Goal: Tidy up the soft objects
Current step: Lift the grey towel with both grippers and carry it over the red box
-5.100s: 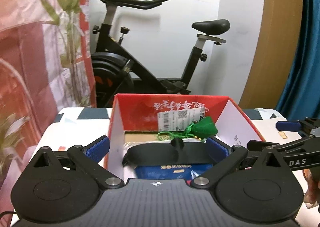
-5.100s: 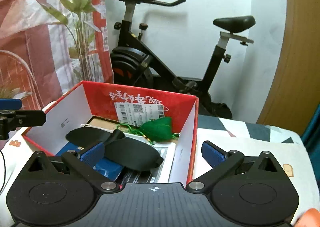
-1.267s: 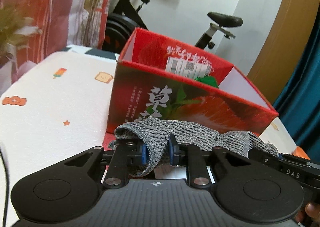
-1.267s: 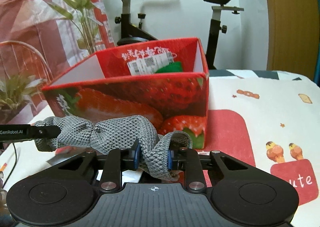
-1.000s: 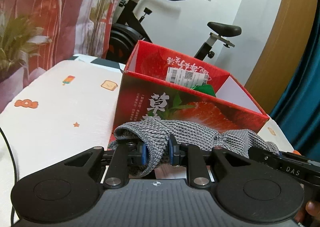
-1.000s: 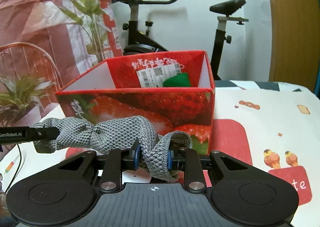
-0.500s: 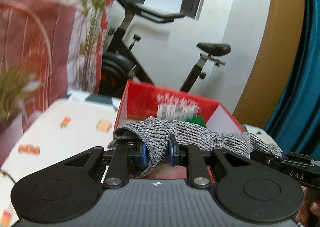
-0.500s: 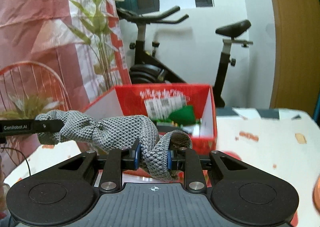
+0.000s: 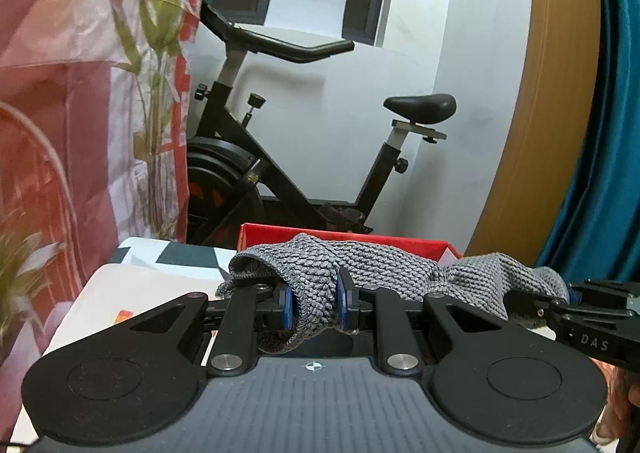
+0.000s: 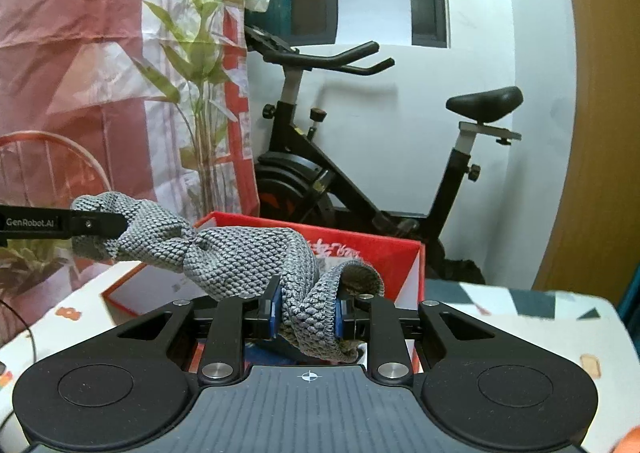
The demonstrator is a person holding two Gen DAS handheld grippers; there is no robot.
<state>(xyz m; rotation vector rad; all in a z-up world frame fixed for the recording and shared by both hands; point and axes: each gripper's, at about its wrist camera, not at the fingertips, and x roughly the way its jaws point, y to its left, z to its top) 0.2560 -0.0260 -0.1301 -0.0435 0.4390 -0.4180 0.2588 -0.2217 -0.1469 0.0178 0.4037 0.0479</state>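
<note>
The grey knitted cloth [image 9: 360, 273] is being pinched at one end by the left gripper [image 9: 314, 303] and at the other end by the right gripper [image 10: 306, 313]. It is now being carried above the red box [image 10: 400, 253], whereas a second ago it was being held low before the box's front wall. Lowering into the box is probably being prepared.

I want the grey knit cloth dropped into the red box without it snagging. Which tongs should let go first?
Probably the right tongs: the red box lies directly beneath and ahead of them. The left tongs grip the grey knit cloth at its other end, nearer the box's left edge, and could lower it afterwards.
</note>
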